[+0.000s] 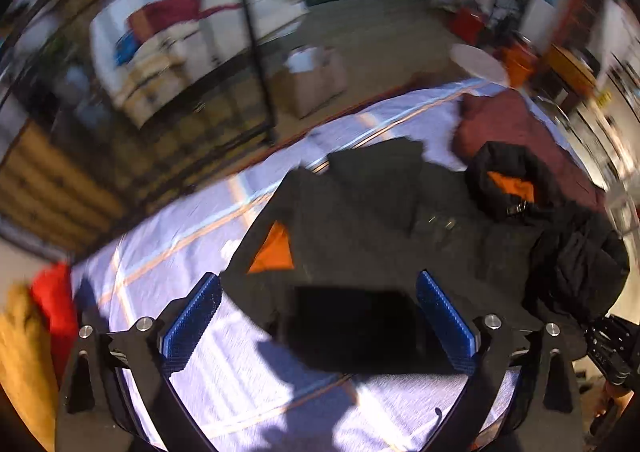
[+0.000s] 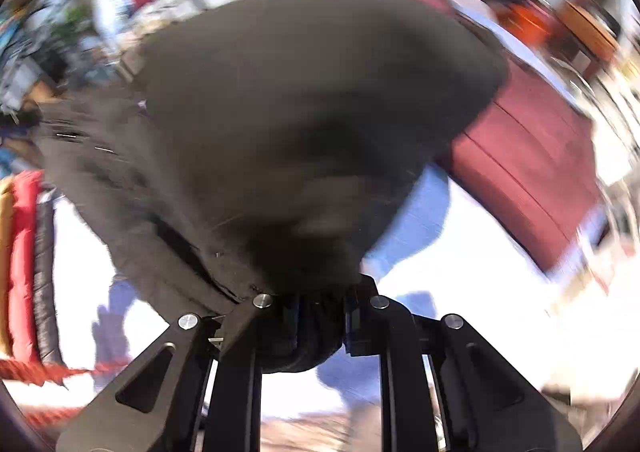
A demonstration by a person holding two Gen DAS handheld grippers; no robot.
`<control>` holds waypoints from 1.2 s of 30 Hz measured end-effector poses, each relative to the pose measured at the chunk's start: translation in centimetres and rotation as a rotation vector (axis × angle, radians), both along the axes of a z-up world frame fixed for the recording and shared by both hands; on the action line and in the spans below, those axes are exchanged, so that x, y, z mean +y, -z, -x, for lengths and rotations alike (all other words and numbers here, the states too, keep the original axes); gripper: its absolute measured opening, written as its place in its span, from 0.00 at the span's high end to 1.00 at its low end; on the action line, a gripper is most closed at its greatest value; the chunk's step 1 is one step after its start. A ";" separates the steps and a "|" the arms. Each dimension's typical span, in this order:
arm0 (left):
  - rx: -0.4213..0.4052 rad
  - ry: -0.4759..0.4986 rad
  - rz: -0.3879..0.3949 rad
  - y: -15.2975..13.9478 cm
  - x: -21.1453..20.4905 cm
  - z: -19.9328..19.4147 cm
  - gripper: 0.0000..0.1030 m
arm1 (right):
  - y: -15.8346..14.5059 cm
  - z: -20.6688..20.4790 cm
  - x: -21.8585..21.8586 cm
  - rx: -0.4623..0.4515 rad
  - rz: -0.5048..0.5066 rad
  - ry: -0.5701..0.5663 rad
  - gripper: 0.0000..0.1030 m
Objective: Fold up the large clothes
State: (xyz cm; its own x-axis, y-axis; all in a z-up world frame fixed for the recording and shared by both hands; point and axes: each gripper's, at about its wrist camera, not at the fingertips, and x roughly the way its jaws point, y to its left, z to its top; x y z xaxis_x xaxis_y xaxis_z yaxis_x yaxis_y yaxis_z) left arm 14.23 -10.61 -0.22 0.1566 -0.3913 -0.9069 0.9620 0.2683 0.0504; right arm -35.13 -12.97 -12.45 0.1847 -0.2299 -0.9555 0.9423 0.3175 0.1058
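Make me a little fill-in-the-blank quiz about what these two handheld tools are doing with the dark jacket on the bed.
1. The right tool is clamped on a bunched fold of the ____ jacket.
2. The left tool has its blue pads standing ____, with nothing pinched between them.
3. The jacket's lining shows through in the colour ____.
4. Beside the jacket on the sheet lies a ____ garment.

Missing words: black; apart; orange; maroon
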 end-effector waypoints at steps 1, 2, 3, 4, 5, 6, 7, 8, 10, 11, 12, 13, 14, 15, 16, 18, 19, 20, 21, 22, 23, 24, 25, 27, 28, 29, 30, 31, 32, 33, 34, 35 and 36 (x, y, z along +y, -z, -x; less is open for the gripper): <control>-0.004 0.051 -0.002 -0.2 -2.1 1.5 0.06 | 0.6 2.3 -0.1 0.016 -0.018 0.048 0.86; -0.007 0.103 -0.011 -0.2 -4.1 3.1 0.06 | 1.5 5.1 -0.2 0.012 -0.056 0.121 0.87; -0.017 0.155 -0.026 0.0 -6.1 4.7 0.06 | 2.1 7.3 -0.2 0.008 -0.084 0.187 0.87; -0.032 0.209 -0.038 0.4 -8.3 6.7 0.06 | 2.9 9.8 -0.1 0.014 -0.098 0.249 0.88; -0.032 0.240 -0.042 0.9 -9.6 7.8 0.06 | 3.4 10.8 0.1 0.027 -0.096 0.263 0.88; -0.027 0.260 -0.050 1.4 -10.9 8.7 0.06 | 3.9 11.5 0.3 0.037 -0.096 0.268 0.89; -0.030 0.269 -0.062 2.1 -12.2 9.2 0.06 | 4.1 12.6 0.2 0.038 -0.102 0.276 0.90; -0.044 0.258 -0.081 3.0 -13.7 9.3 0.06 | 4.7 13.0 0.1 0.019 -0.122 0.294 0.90; -0.068 0.199 -0.101 4.2 -15.8 7.9 0.06 | 5.1 12.7 0.7 0.008 -0.123 0.288 0.90; -0.078 0.142 -0.115 5.0 -17.0 6.0 0.06 | 5.1 12.4 0.5 0.019 -0.111 0.261 0.90; -0.081 0.110 -0.127 5.8 -17.6 4.7 0.06 | 5.0 12.1 0.7 0.020 -0.106 0.248 0.90; -0.075 0.076 -0.152 6.8 -18.2 3.1 0.06 | 5.3 12.4 0.5 0.005 -0.112 0.249 0.90; -0.043 0.041 -0.191 8.0 -18.9 1.3 0.06 | 5.5 11.6 2.2 -0.004 -0.117 0.254 0.90; 0.012 0.020 -0.218 8.9 -19.2 0.0 0.06 | 5.9 12.1 2.5 -0.010 -0.124 0.257 0.90; 0.105 -0.005 -0.233 9.9 -19.3 -1.2 0.06 | 6.2 12.3 2.4 -0.011 -0.132 0.252 0.90; 0.229 -0.033 -0.236 11.1 -19.4 -2.1 0.06 | 6.4 12.0 2.4 -0.006 -0.141 0.242 0.90; 0.258 -0.036 -0.245 12.0 -19.8 -2.1 0.06 | 6.6 12.0 2.1 -0.002 -0.151 0.236 0.90; 0.237 -0.034 -0.259 12.7 -20.1 -1.9 0.06 | 6.7 12.0 2.0 0.000 -0.156 0.233 0.90; 0.216 -0.031 -0.271 13.5 -19.7 -2.0 0.06 | 6.8 12.0 1.8 0.001 -0.160 0.229 0.90; 0.197 -0.031 -0.290 14.5 -20.1 -1.9 0.06 | 6.9 11.9 1.5 0.003 -0.162 0.225 0.90; 0.197 -0.035 -0.320 15.9 -20.5 -1.9 0.06 | 7.0 11.7 1.3 0.005 -0.163 0.219 0.90; 0.228 -0.046 -0.350 17.5 -20.3 -2.3 0.06 | 7.0 11.6 1.2 0.006 -0.163 0.213 0.90; 0.278 -0.070 -0.377 19.1 -20.1 -2.4 0.06 | 7.0 11.6 1.2 0.004 -0.162 0.209 0.90; 0.365 -0.118 -0.345 20.3 -19.5 -2.8 0.18 | 6.7 11.5 1.1 0.000 -0.161 0.209 0.90; 0.419 -0.126 -0.294 20.1 -19.2 -2.7 0.40 | 6.6 11.3 1.1 -0.002 -0.159 0.208 0.90; 0.445 -0.131 -0.261 20.0 -19.0 -2.5 0.48 | 6.4 11.2 1.0 -0.006 -0.154 0.207 0.90; 0.420 -0.143 -0.248 19.6 -19.0 -2.3 0.64 | 6.1 11.1 1.1 -0.011 -0.145 0.204 0.90; 0.413 -0.148 -0.238 19.3 -19.0 -2.0 0.79 | 5.6 10.8 0.8 -0.018 -0.130 0.193 0.90; 0.440 -0.137 -0.222 18.7 -19.0 -1.7 0.82 | 5.1 10.6 0.8 -0.020 -0.117 0.181 0.91; 0.442 -0.135 -0.207 18.0 -18.9 -1.7 0.85 | 4.4 10.1 0.5 -0.029 -0.099 0.156 0.91; 0.447 -0.124 -0.183 17.1 -18.7 -1.6 0.87 | 3.9 9.8 0.3 -0.039 -0.091 0.146 0.91; 0.456 -0.111 -0.152 16.0 -18.1 -1.6 0.88 | 2.9 9.5 -0.2 -0.061 -0.079 0.135 0.92; 0.458 -0.104 -0.120 14.8 -17.4 -1.6 0.88 | 2.1 9.3 -0.7 -0.083 -0.074 0.135 0.92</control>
State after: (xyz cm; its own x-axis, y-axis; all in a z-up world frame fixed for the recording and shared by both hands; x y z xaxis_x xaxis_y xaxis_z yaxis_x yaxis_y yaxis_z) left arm 15.86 -27.97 -14.98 -0.2370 -0.2830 -0.9294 0.8609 0.3821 -0.3359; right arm -44.44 -13.63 -14.54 0.2360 -0.1877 -0.9535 0.9629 0.1775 0.2034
